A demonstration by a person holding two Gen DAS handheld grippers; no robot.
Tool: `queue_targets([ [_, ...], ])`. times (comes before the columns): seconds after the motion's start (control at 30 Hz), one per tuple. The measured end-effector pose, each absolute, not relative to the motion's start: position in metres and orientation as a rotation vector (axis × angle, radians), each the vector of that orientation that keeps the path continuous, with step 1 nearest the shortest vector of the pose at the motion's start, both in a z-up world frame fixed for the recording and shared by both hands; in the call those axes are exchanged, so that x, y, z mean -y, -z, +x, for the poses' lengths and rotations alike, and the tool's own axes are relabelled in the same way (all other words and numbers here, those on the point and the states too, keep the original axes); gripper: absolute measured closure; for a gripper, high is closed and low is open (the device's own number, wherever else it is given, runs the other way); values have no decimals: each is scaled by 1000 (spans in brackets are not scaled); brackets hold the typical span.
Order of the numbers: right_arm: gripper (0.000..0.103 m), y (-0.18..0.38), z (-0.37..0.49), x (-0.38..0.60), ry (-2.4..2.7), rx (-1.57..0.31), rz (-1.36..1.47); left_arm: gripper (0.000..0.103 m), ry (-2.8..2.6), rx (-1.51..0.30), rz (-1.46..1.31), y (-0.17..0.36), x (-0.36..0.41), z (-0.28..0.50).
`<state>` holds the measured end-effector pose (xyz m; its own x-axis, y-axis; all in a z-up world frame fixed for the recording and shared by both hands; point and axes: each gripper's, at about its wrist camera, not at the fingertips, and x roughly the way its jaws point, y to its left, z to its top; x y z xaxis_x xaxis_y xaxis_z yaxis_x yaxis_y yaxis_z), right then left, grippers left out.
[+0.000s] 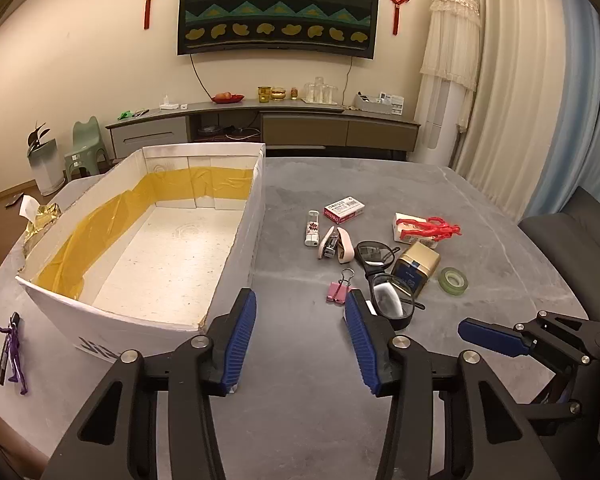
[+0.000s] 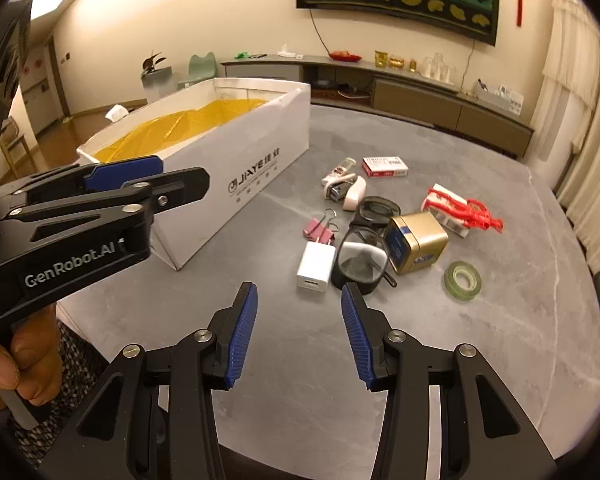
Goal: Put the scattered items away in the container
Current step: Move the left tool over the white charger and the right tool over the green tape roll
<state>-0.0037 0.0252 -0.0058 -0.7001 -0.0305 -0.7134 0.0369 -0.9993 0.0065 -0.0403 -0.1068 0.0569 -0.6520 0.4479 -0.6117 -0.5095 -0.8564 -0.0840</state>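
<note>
cream wall, covered tv, low cabinet, pale curtains.

Warm, dim indoor light, soft shadows, sharp focus (edges bend and darken, fisheye-style).

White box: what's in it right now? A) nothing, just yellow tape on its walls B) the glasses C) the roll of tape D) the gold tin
A: the left wrist view shows the white box with a bare floor and only yellow tape on its inner walls.
</note>
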Motion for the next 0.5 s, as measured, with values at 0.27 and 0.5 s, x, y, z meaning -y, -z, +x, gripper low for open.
queue_targets([
  [0.27, 56, 20, -10, -83, 2866, 237, 1285, 48, -2387, -148, -913, -38, 79, -48],
  [0.5, 56, 24, -14, -121, 2881, 383, 1318, 46, -2292, -189, -986, -7, 40, -56],
])
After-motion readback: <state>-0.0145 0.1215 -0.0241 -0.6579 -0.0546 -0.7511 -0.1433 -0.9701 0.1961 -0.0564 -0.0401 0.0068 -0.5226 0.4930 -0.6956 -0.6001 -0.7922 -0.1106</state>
